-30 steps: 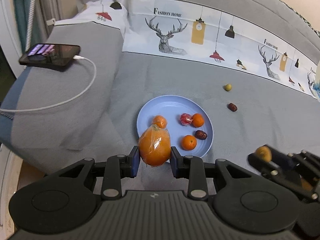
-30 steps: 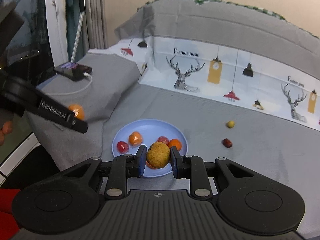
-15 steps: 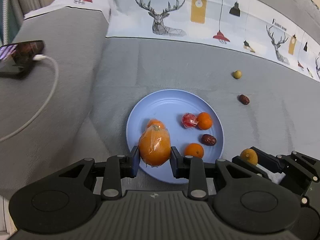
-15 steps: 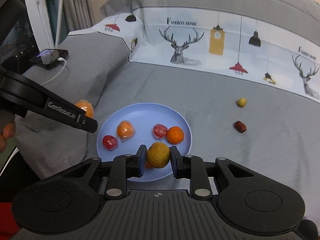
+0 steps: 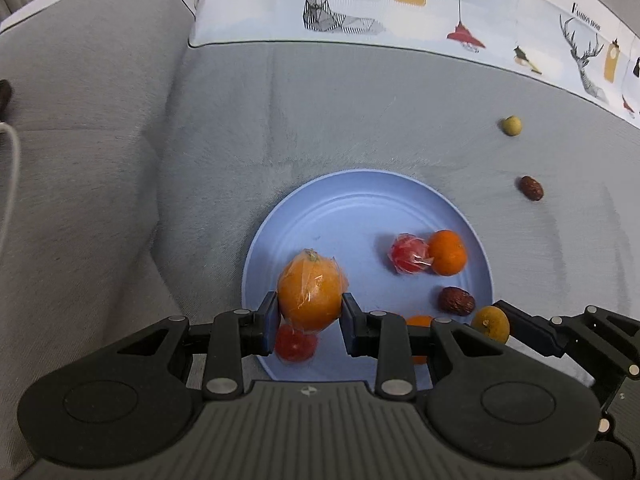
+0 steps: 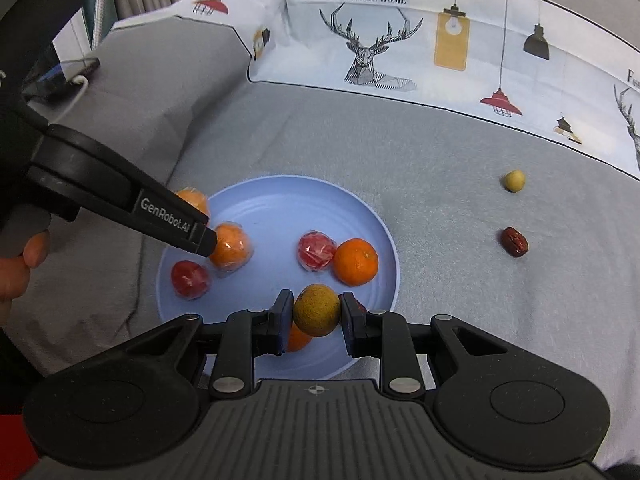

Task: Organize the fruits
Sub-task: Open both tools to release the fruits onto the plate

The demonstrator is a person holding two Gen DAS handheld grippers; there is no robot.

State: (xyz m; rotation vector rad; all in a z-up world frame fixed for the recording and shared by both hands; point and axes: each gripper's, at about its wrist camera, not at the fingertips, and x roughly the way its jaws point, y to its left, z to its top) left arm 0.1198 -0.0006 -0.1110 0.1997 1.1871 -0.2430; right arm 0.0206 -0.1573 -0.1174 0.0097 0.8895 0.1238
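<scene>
My left gripper [image 5: 309,326] is shut on a plastic-wrapped orange [image 5: 311,294] low over the left part of the blue plate [image 5: 356,200]. My right gripper [image 6: 316,322] is shut on a yellow-green round fruit [image 6: 317,309] over the plate's [image 6: 280,196] near rim. On the plate lie a wrapped red fruit [image 6: 316,250], a bare orange [image 6: 356,262], another red fruit [image 6: 190,279], a wrapped orange [image 6: 232,246] and a brown date [image 5: 456,301]. A small yellow-green fruit [image 6: 514,181] and a date [image 6: 515,241] lie on the sofa to the right.
The plate sits on a grey sofa seat [image 5: 320,120] with a deer-print cover [image 6: 400,40] along the back. The armrest [image 5: 80,120] rises at the left, with a phone [image 6: 68,74] and white cable on it.
Both grippers have moved forward and down toward the plate, each still holding its fruit. The plate looks larger and closer in both views.
</scene>
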